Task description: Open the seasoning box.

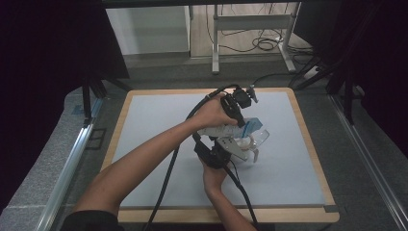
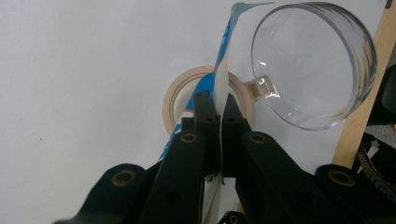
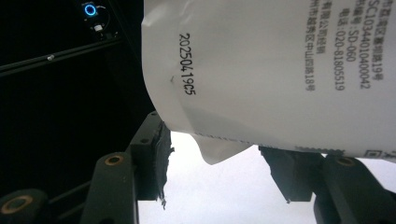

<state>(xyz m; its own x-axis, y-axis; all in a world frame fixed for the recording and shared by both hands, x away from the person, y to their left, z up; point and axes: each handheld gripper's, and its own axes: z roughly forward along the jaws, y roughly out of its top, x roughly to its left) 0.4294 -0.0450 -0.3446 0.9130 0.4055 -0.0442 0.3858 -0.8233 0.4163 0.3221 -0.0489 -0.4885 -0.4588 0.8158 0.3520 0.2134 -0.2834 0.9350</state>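
1. Above the pale grey table mat [image 1: 154, 144], the left gripper [image 2: 216, 108] clamped a white-and-blue plastic pouch [image 2: 221, 70] edge-on.
2. Right gripper's [image 3: 212, 154] jaws stood apart beneath the pouch's corner; clear plastic cup [image 2: 314, 63] waited beside.

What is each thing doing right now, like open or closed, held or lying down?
Left gripper: shut on the pouch.
Pouch: held up above the mat, thin edge pinched.
Right gripper: open, jaws either side of the pouch's corner.
Clear cup: tilted, looks empty.
Tape roll: lying flat.

left gripper [image 2: 215, 109] clamped, right gripper [image 3: 224, 172] wide
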